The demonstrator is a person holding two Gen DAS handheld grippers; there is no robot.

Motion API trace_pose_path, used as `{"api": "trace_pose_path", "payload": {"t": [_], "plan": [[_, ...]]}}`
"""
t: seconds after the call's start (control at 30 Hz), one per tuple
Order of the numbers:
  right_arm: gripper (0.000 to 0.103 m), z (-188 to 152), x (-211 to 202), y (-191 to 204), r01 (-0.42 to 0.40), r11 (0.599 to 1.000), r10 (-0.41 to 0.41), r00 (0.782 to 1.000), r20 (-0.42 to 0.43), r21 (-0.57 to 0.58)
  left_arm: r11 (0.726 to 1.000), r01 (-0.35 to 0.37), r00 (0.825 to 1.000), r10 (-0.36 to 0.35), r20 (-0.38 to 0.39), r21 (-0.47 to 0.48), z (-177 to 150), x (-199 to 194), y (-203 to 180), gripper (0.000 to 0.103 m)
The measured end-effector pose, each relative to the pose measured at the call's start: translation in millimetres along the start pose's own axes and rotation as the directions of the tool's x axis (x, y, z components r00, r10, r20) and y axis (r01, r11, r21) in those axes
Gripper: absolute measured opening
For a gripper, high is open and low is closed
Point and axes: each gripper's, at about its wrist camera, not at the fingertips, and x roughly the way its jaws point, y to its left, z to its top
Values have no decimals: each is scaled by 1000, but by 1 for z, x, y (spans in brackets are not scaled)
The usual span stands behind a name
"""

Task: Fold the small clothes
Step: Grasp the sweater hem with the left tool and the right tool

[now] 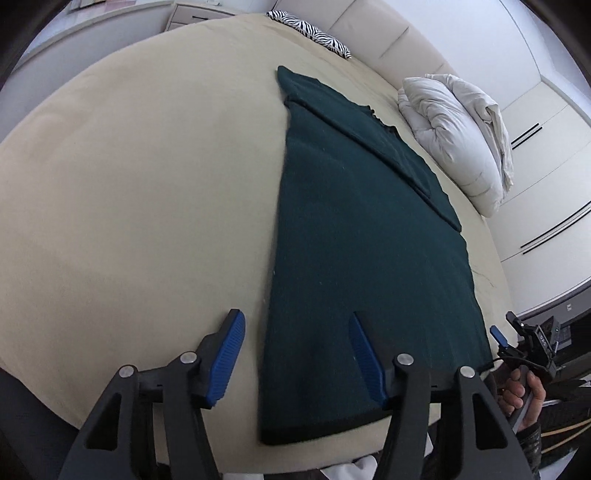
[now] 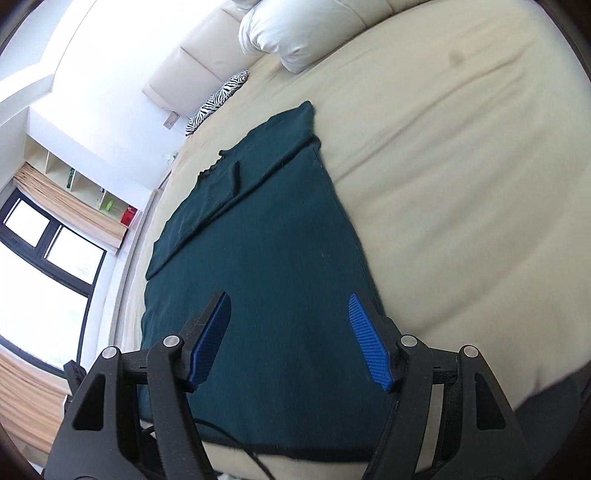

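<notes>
The bed (image 1: 129, 206) fills most of what I see, covered in a beige sheet and running up to a pale padded headboard (image 1: 373, 33). On it lies the dark green garment (image 1: 354, 266), spread flat and lengthwise from the near edge of the bed toward the headboard. One side panel is folded inward over the body, making a long diagonal crease, and a scalloped edge shows at the far end in the right wrist view. Beside the garment, near the headboard, sits a bundled white duvet (image 1: 458, 140), and further along the headboard lies a zebra-print pillow (image 1: 310, 29).

My left gripper (image 1: 295, 354) hangs spread wide above the near hem: one blue pad is over the bare sheet just beside the garment's edge, the other is over the cloth. It pinches nothing. My right gripper (image 2: 290, 339) is likewise spread, both blue pads above the garment's near part, holding nothing. In the left wrist view my right hand (image 1: 522, 395) wraps that gripper's handle at the bed's edge.
</notes>
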Motion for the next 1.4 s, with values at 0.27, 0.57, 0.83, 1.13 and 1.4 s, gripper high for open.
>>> {"api": "trace_pose_path", "payload": {"t": [0.27,0.57,0.83,1.13,1.4], "plan": [[60,-19,-11,-15,-5,999,8,998,-60,50,996,86,995,-88,-53,-38,-9,-2,4,41],[60,-24,-35,-35,40,995,-31,996,-88,96,992,115,991,-119,-67,-60,-13,-3,10,23],[57,-30,-30,-47,74,988,-46,980,-192,137,994,93,993,-96,-67,-50,-16,-3,11,8],[52,-32,-17,-54,69,977,-11,962,-274,200,995,91,993,-93,-70,-35,-16,-2,10,7],[50,-21,-2,-67,15,966,70,945,-321,257,996,83,994,-85,-71,-24,-17,-2,9,7]]}}
